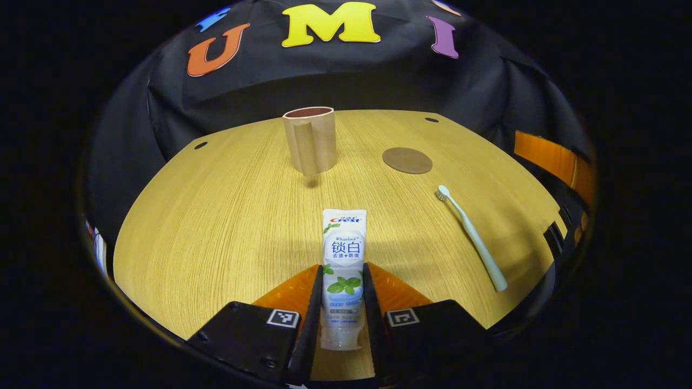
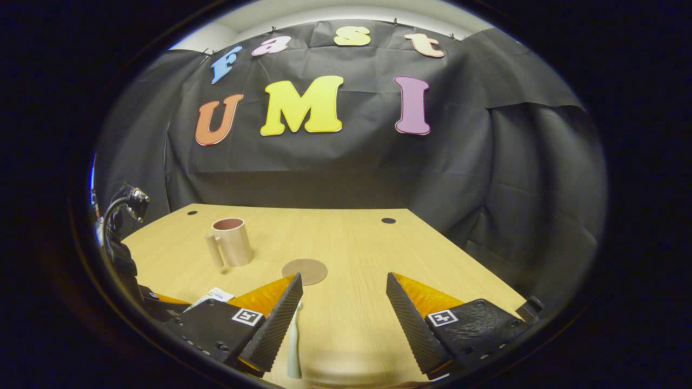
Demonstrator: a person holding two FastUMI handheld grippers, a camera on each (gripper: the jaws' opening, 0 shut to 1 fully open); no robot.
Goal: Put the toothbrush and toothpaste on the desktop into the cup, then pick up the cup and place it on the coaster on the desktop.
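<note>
- My left tongs (image 1: 341,302) sit low over the counter (image 1: 216,216) with the toothpaste (image 1: 343,270) lying lengthwise between the two fingers, its cap end nearest me and its flat crimped end pointing away toward the cup (image 1: 310,139).
- Both fingers look to be right against the sides of the tube, so I judge the left tongs closed on it; how hard they press I cannot tell.
- The tube lies flat on the counter, or very close to it.
- To do this grasp well, I would want the pinch on the firm lower body near the cap, squeezed only enough to hold, since a soft tube can buckle or slip.
- The cup stands upright straight ahead of the left tongs, well apart from them, handle facing me and mouth open.
- To drop in cleanly, the tube would have to be tipped upright above that mouth.
- The coaster (image 1: 407,160) lies bare, ahead and to the right of the left tongs, just beside the cup.
- The toothbrush (image 1: 472,237) lies on the counter to their right, head pointing away.
- My right tongs (image 2: 344,308) hang wide open and hold nothing.
- In the right gripper view, the toothbrush handle lies just inside the left finger, whether touching I cannot tell, with the coaster just ahead.
</note>
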